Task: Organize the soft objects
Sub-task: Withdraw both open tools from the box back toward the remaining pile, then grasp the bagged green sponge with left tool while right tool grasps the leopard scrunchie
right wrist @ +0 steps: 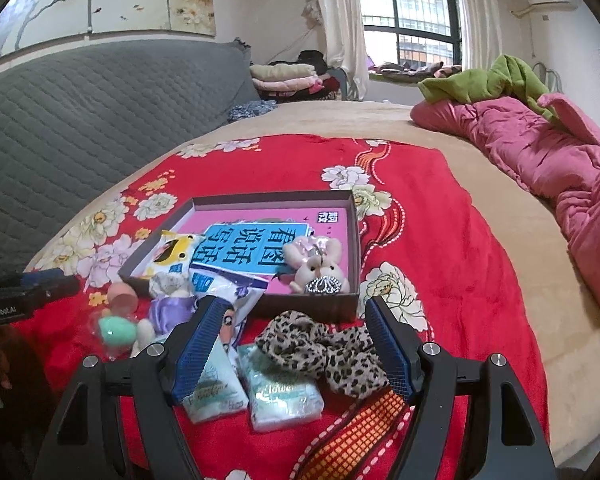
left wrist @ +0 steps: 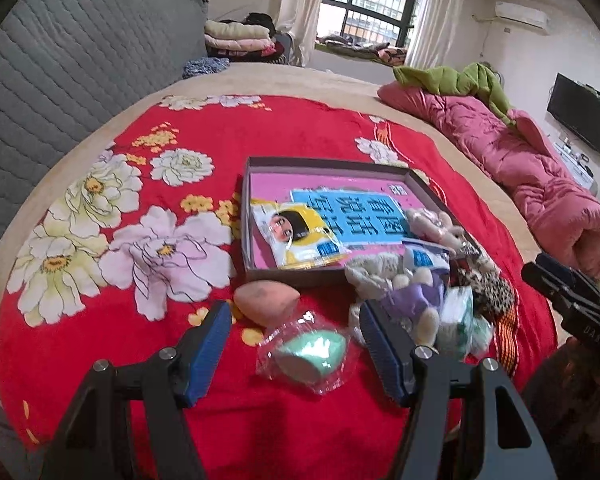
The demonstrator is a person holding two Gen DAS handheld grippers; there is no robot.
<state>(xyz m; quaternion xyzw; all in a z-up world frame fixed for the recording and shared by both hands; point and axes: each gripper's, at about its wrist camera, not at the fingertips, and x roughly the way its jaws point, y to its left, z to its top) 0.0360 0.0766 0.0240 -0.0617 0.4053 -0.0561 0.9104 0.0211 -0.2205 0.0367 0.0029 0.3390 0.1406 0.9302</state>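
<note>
A shallow brown box [left wrist: 247,216] [right wrist: 354,240] lies on the red floral blanket, holding a pink book, a yellow-and-white packet [left wrist: 300,236] and a pink plush bunny [right wrist: 318,266]. My left gripper [left wrist: 294,344] is open above a mint sponge in clear wrap [left wrist: 310,354], with an orange sponge [left wrist: 266,300] just beyond. My right gripper [right wrist: 290,344] is open over a leopard-print scrunchie [right wrist: 324,346] and two tissue packs [right wrist: 284,400]. A purple-dressed plush doll [left wrist: 404,296] [right wrist: 168,304] lies in front of the box.
A grey quilted headboard [left wrist: 72,80] stands on the left. A pink quilt [right wrist: 552,168] with a green blanket [right wrist: 488,76] lies along the bed's right side. Folded bedding [left wrist: 236,38] is stacked by the window. The other gripper's body shows at each view's edge.
</note>
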